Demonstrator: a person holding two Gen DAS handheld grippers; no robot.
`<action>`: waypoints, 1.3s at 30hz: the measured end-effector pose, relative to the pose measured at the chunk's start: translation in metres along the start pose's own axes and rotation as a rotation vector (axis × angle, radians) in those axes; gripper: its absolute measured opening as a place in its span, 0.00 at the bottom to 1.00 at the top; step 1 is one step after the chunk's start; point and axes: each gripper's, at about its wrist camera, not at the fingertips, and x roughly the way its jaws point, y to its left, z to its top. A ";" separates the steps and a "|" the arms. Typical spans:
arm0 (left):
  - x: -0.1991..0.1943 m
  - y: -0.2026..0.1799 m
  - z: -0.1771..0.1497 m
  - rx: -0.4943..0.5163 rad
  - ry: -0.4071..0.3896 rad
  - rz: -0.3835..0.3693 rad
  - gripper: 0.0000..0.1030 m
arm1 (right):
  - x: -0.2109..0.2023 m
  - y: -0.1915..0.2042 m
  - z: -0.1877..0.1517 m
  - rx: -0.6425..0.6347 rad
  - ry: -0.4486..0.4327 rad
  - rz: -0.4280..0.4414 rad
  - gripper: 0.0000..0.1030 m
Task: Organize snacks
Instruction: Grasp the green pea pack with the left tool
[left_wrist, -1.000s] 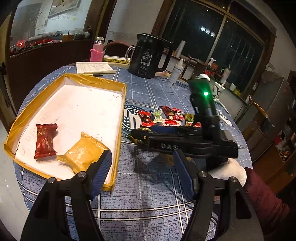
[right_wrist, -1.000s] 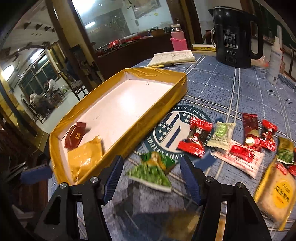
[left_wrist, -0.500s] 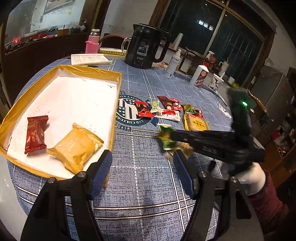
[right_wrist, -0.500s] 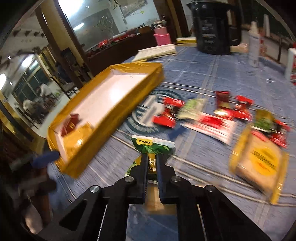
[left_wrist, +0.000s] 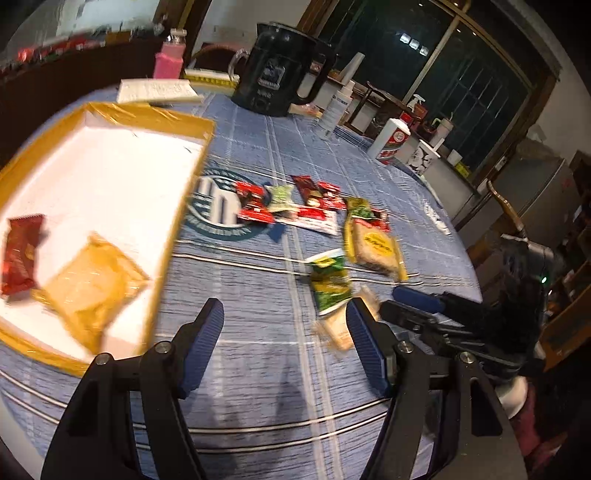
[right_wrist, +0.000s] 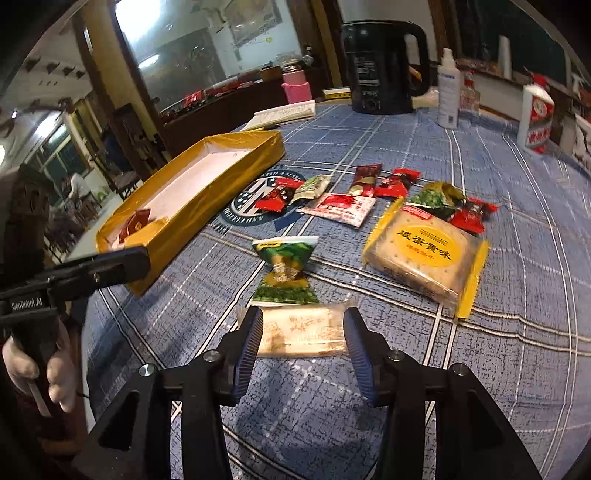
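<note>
Left-wrist view blurred; tray (left_wrist: 110, 114) cut off.

We see a blue tablecloth (right_wrist: 517, 332) with a white grid. Our tray (right_wrist: 221, 184) is yellow-walled, white inside. The nearest snack packet (right_wrist: 286, 271) is green.

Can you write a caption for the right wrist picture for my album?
Open right tool over a pale snack, green packet lying just beyond, yellow tray waiting left.
</note>
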 end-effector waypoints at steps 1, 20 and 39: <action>0.005 -0.003 0.002 -0.002 0.009 -0.017 0.71 | 0.000 -0.002 0.000 0.012 0.000 0.009 0.46; 0.096 -0.058 0.012 0.251 0.111 0.133 0.33 | -0.007 -0.007 -0.039 0.114 0.040 0.075 0.48; -0.027 0.023 0.001 0.062 -0.122 0.091 0.33 | 0.057 0.032 0.015 0.141 0.084 -0.159 0.64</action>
